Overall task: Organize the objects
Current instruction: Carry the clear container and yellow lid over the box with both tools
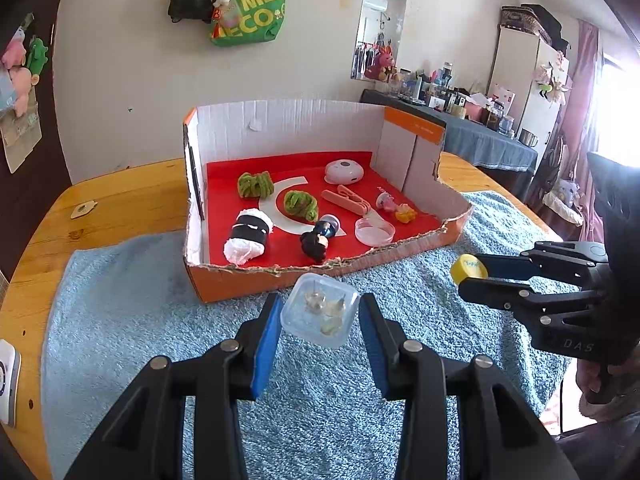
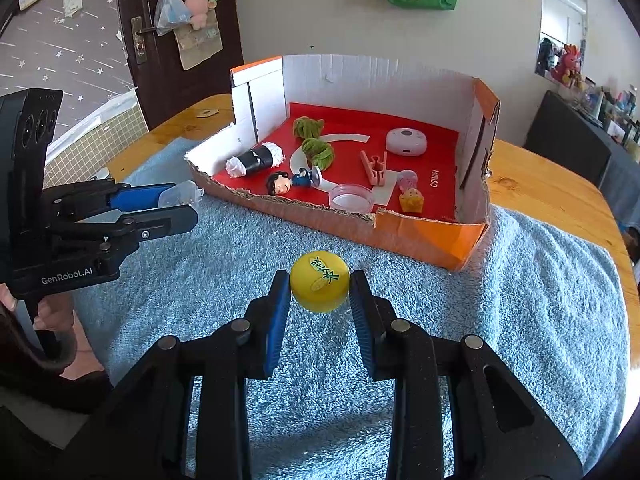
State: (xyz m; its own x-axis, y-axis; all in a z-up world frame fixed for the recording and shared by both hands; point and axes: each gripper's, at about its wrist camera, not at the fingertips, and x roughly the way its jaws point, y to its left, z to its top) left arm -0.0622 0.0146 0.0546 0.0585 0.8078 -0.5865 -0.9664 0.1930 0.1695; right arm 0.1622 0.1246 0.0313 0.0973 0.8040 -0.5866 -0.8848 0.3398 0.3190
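Observation:
My left gripper (image 1: 319, 312) is shut on a small clear plastic box (image 1: 319, 310) with tiny pieces inside, held above the blue towel (image 1: 160, 320) just in front of the cardboard box (image 1: 400, 252). My right gripper (image 2: 320, 290) is shut on a yellow bottle cap (image 2: 319, 286) with green print, above the towel and short of the box's front wall (image 2: 420, 236). The box's red floor holds two green fuzzy bundles (image 1: 256, 185), a black-and-white roll (image 1: 249, 236), a figurine (image 1: 318, 238), a pink clip (image 1: 348, 200), a round white device (image 1: 344, 171) and a clear dish (image 1: 375, 231).
The box and towel lie on a wooden table (image 1: 120, 188). A white gadget (image 1: 8, 380) sits at the table's left edge. A wall stands behind the table, with a door (image 2: 168, 40) to the left and a cluttered sideboard (image 1: 460, 100) to the right.

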